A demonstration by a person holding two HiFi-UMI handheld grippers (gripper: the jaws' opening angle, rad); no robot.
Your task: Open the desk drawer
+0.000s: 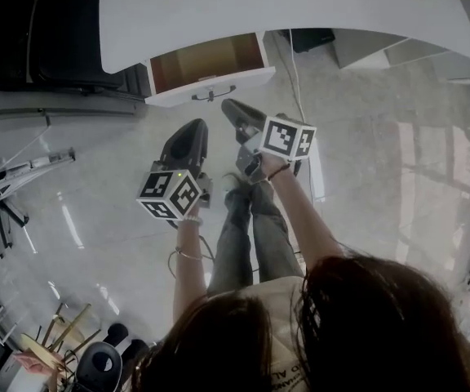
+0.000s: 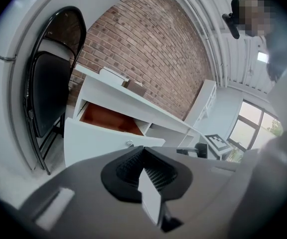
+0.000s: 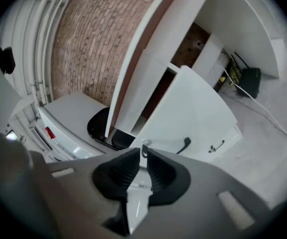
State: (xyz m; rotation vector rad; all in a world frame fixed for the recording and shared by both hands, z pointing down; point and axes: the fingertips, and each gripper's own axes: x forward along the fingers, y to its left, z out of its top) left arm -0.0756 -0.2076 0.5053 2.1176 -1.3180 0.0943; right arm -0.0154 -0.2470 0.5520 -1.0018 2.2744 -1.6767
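The white desk [image 1: 300,6] has its drawer [image 1: 210,86] pulled out, so the brown inside [image 1: 206,60] shows, with a dark handle [image 1: 209,95] on the front. My left gripper [image 1: 192,129] hangs just below the drawer front, shut and empty. My right gripper [image 1: 228,106] sits close under the handle, also shut with nothing in it. In the left gripper view the drawer front [image 2: 98,141] and its orange-brown inside [image 2: 108,121] lie beyond the left gripper [image 2: 143,151]. In the right gripper view the white front [image 3: 193,113] with its handle [image 3: 184,145] is just past the right gripper [image 3: 142,155].
A black folding chair [image 1: 47,31] stands left of the drawer, close to it in the left gripper view [image 2: 49,93]. A white cable [image 1: 296,72] and a black box [image 1: 308,39] lie under the desk to the right. The person's legs [image 1: 251,227] are below the grippers.
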